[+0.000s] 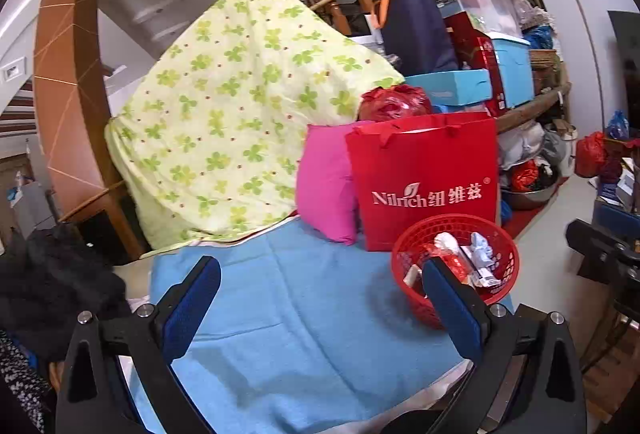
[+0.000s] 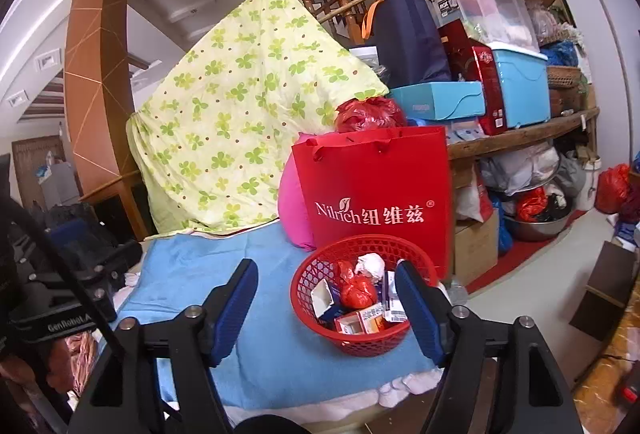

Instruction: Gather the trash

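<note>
Beyond the open right hand-held gripper, seemingly untouched, sits the trash basket.

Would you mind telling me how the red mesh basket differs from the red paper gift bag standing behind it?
The red mesh basket is round, low and perforated; the red paper gift bag is tall, flat-sided and solid. The basket's load shows: crumpled paper, small boxes, a red wrapper; the bag's inside is hidden. The bag bears white lettering; the basket is plain. Both are red and stand on the blue cloth.
</note>
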The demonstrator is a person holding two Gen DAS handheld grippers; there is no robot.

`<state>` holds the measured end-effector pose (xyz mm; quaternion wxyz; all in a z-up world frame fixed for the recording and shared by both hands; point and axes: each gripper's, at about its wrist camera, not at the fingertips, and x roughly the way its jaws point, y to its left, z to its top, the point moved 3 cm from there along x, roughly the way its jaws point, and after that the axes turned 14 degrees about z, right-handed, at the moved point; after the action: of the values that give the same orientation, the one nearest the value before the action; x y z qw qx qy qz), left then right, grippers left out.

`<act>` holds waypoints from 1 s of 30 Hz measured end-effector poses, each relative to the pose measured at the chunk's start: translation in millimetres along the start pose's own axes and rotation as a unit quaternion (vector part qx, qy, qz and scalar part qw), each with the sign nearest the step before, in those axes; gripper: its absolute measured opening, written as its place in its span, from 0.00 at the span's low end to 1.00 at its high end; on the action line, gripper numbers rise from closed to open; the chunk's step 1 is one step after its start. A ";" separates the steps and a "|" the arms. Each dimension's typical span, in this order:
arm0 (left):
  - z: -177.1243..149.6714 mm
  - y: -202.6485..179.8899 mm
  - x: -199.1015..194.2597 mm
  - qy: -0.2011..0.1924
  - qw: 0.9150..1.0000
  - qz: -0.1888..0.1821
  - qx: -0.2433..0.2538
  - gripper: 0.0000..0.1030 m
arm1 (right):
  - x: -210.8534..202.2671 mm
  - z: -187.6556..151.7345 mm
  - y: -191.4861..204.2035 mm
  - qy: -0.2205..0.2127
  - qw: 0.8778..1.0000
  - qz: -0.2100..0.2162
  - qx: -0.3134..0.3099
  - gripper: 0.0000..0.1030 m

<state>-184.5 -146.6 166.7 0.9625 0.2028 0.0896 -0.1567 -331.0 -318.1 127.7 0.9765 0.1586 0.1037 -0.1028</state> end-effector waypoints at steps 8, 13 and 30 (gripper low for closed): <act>3.5 22.4 -20.6 -0.005 1.000 0.028 -0.013 0.99 | -22.7 6.5 18.6 -0.003 1.000 -0.012 -0.006 0.75; 4.7 29.4 -28.8 -0.006 0.999 0.037 -0.016 0.99 | -32.5 6.9 32.3 -0.004 1.000 -0.015 -0.019 0.77; 3.1 39.7 -57.1 -0.007 0.998 0.057 -0.022 1.00 | -55.3 7.8 54.7 -0.014 0.998 -0.030 -0.045 0.78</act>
<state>-224.2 -98.3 197.3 0.9746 0.1852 0.0745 -0.1013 -369.8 -260.6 163.7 0.9805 0.1094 0.0996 -0.1297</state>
